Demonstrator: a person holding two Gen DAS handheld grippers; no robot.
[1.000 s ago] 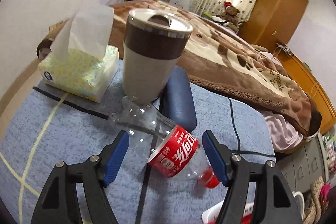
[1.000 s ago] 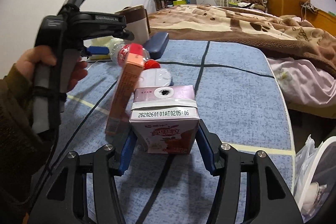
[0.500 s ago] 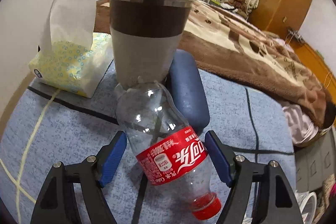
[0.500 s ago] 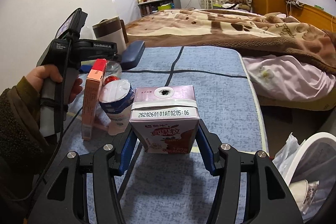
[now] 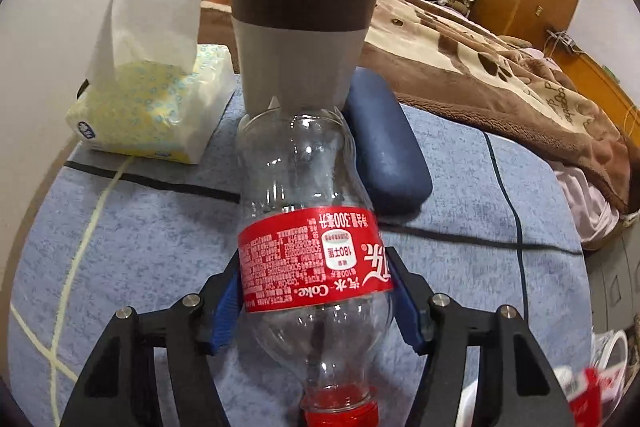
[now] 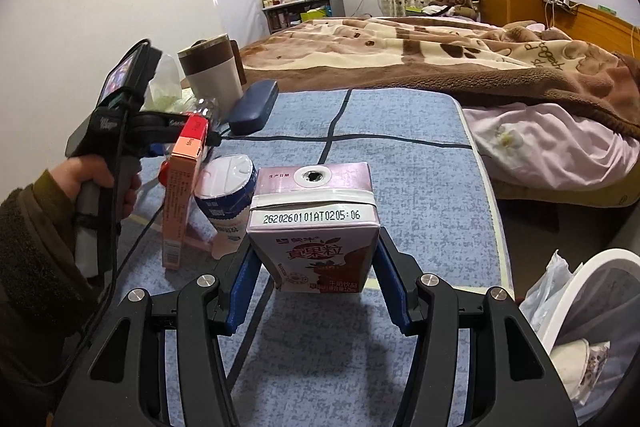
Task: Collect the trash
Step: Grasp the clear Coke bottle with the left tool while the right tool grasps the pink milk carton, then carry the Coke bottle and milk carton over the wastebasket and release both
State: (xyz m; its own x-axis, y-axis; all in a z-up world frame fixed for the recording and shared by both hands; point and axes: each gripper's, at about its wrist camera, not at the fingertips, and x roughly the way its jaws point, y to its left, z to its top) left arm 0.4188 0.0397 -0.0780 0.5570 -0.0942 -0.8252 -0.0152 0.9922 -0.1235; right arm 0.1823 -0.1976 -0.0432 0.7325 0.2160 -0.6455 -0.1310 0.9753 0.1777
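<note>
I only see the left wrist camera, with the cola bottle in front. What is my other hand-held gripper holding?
Observer: The right hand-held gripper is clamped on a pink milk carton, standing upright.
Operator: Is anything in the bin already?
Observer: Yes, a crumpled paper cup lies inside the white bin, low on the right past the table edge.
Operator: What trash is left near the carton?
Observer: A sealed yoghurt cup and a tall orange box stand just left of it.
</note>
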